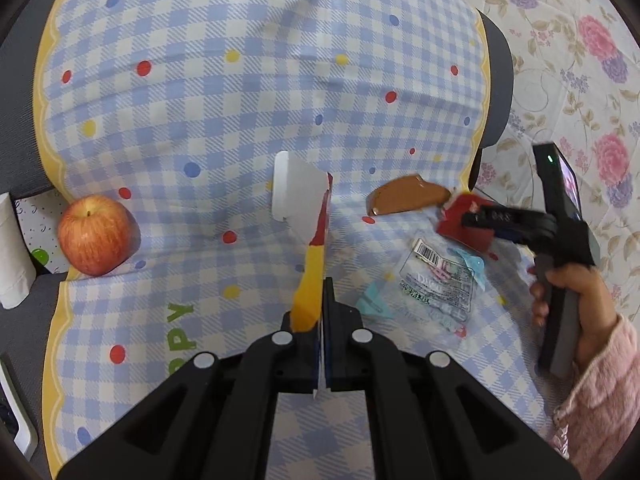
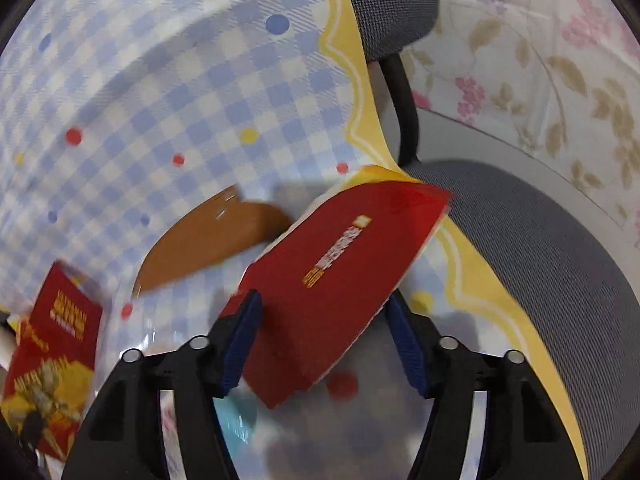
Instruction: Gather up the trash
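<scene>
The red carton (image 2: pixel 340 292) lies tilted at the near right edge of the checked tablecloth (image 2: pixel 160 92), its far corner raised over the cloth's yellow border. It sits between the fingers of the right gripper (image 2: pixel 324 344), which stand partly apart. The left pad looks to be touching the carton's edge; the right pad stands clear of it, so no grip is made yet. The view is blurred, so the contact cannot be confirmed.

The left gripper (image 1: pixel 323 308) is clamped shut on a flattened red and yellow package (image 1: pixel 310 240), held upright on its edge above the cloth.

Other trash lies near: a brown wrapper (image 1: pixel 404 198) just behind the carton, a clear wrapper (image 1: pixel 440 284) with a barcode in front of it, and a pale blue scrap (image 1: pixel 374 302) beside that. An apple (image 1: pixel 96 234) rests well apart at the left edge.

Risks, as judged:
- The carton is askew between the pads. Closing on a corner could pivot it out, and it sits close enough to the edge to drop onto the grey chair (image 2: pixel 540 260) below.
- The carton may be hollow; hard closure could crush it and loosen the hold.
- The clear wrapper beneath could be pinched along with it, or dragged off.
- The held package is thin and could slip if the left hand tilts.
</scene>
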Action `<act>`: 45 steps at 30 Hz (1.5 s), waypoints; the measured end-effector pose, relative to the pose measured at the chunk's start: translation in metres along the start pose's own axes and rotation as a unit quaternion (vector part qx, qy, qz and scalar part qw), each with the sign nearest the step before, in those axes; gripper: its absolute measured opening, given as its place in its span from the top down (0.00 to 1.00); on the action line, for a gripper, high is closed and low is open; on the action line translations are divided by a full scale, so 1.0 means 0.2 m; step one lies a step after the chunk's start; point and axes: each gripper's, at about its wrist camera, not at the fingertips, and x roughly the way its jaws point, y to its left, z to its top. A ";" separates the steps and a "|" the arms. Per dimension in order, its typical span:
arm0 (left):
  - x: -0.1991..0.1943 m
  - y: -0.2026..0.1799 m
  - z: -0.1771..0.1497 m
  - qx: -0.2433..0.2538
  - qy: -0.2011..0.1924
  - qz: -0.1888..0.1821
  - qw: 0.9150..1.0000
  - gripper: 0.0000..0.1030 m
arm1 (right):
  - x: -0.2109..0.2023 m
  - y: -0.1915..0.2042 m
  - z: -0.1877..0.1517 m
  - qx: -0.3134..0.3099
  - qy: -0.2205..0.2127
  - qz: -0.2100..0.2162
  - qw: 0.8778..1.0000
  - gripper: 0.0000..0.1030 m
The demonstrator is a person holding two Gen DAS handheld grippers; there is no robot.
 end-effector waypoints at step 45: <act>-0.78 -0.69 -0.33 0.139 -0.111 -0.144 0.973 1.00 | -1.44 -0.16 -0.82 -0.100 -0.160 0.005 0.982 0.99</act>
